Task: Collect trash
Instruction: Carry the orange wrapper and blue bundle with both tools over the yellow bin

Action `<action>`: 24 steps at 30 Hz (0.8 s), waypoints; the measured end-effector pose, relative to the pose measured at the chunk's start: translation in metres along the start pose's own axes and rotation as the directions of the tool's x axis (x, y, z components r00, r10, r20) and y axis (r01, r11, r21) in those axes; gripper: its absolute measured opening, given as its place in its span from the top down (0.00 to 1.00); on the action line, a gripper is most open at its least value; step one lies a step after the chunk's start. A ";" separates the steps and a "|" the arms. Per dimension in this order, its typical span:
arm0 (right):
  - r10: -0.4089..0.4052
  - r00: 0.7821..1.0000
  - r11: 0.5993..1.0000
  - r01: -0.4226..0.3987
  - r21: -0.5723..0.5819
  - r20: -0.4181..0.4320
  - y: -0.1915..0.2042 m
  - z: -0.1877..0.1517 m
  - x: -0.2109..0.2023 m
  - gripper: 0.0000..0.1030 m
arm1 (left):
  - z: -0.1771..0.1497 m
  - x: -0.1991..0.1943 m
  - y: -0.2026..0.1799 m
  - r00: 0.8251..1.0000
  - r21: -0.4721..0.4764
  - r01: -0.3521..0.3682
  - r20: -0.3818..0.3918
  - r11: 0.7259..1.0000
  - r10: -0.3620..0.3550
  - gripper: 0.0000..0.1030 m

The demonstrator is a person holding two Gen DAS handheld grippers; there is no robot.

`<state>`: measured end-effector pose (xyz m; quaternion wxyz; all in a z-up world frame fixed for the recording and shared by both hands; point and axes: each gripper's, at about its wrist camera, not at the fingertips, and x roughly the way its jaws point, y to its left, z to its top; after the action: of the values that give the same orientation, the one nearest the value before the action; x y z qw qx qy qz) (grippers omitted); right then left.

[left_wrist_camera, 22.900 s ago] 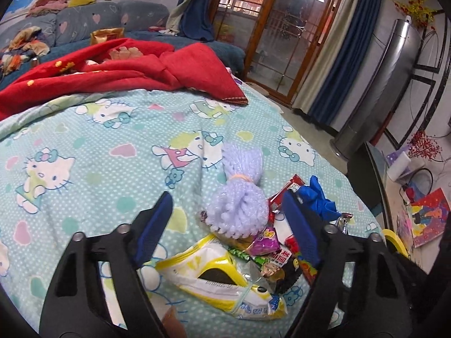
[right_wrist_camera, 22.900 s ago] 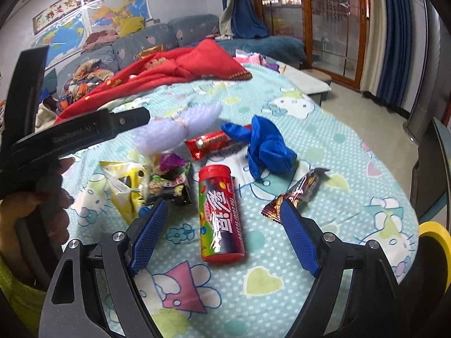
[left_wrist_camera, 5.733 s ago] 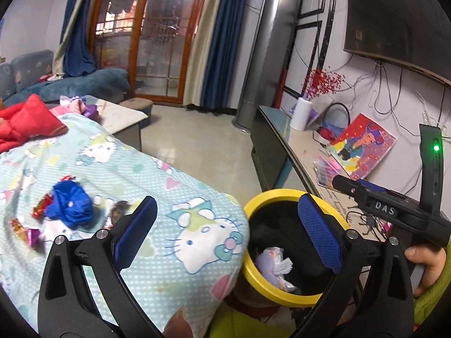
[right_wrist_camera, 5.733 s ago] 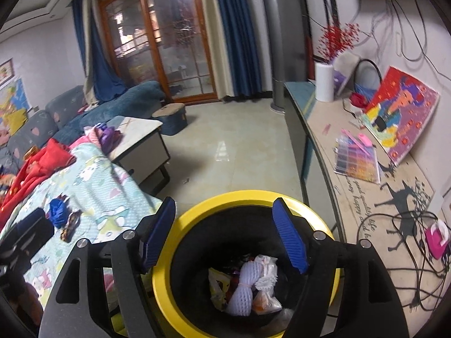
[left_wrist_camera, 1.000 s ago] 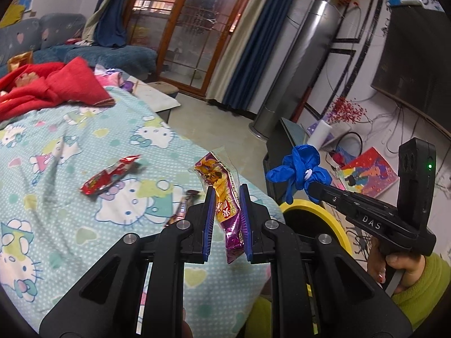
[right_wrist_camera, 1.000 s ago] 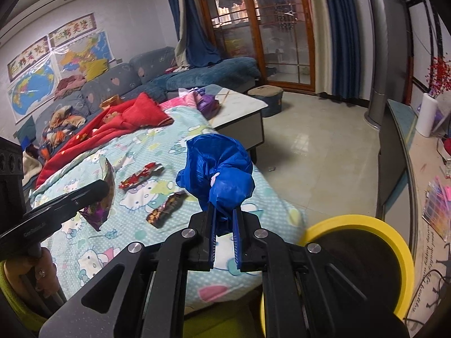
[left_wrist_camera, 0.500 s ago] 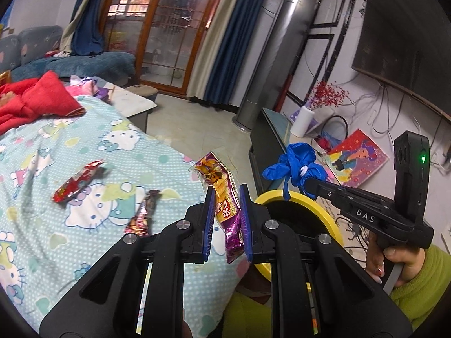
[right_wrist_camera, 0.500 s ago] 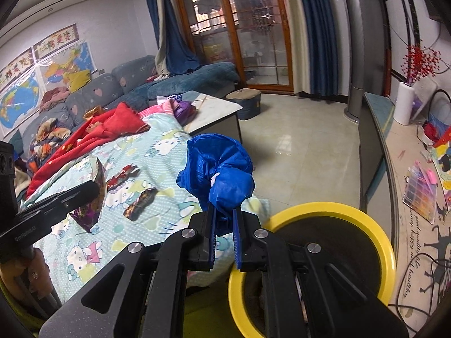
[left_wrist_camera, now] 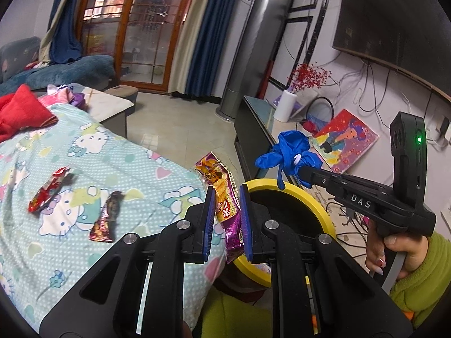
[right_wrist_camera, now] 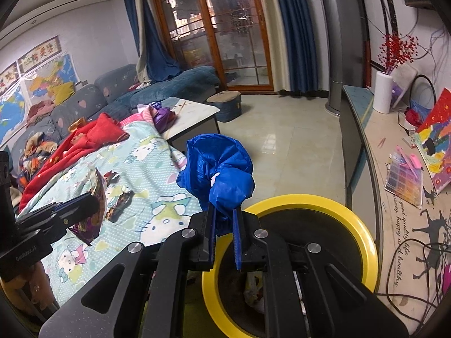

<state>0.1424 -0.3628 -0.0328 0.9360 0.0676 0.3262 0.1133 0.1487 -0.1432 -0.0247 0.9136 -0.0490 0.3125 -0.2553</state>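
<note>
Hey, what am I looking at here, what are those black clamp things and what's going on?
Those are hand-held tongs, one per hand, each with a fisheye camera looking along its two fingers. One picture is from the left tongs, the other from the right tongs. The left pair pinches a purple snack wrapper; the right pair pinches a crumpled blue plastic bag. Both are by the yellow-rimmed trash bin. Two more wrappers, a red one and a dark one, lie on the Hello Kitty blanket.

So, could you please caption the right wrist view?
Right gripper carries a blue bag above the yellow-rimmed bin.
</note>
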 end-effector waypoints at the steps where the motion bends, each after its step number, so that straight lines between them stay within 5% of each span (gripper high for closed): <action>1: -0.005 1.000 1.000 0.005 0.006 -0.001 -0.003 -0.001 -0.001 0.91 | 0.000 0.002 -0.002 1.000 0.006 0.002 -0.002 1.000 -0.002 0.89; 24: -0.098 0.990 0.983 0.112 0.146 -0.101 -0.065 -0.021 0.011 0.90 | -0.011 0.047 -0.052 0.992 0.129 0.100 -0.090 0.987 -0.089 0.89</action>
<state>0.1482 -0.4212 -0.0688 0.9166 0.1159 0.3803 0.0418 0.1517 -0.2104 -0.0460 0.8878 0.0080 0.3302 -0.3204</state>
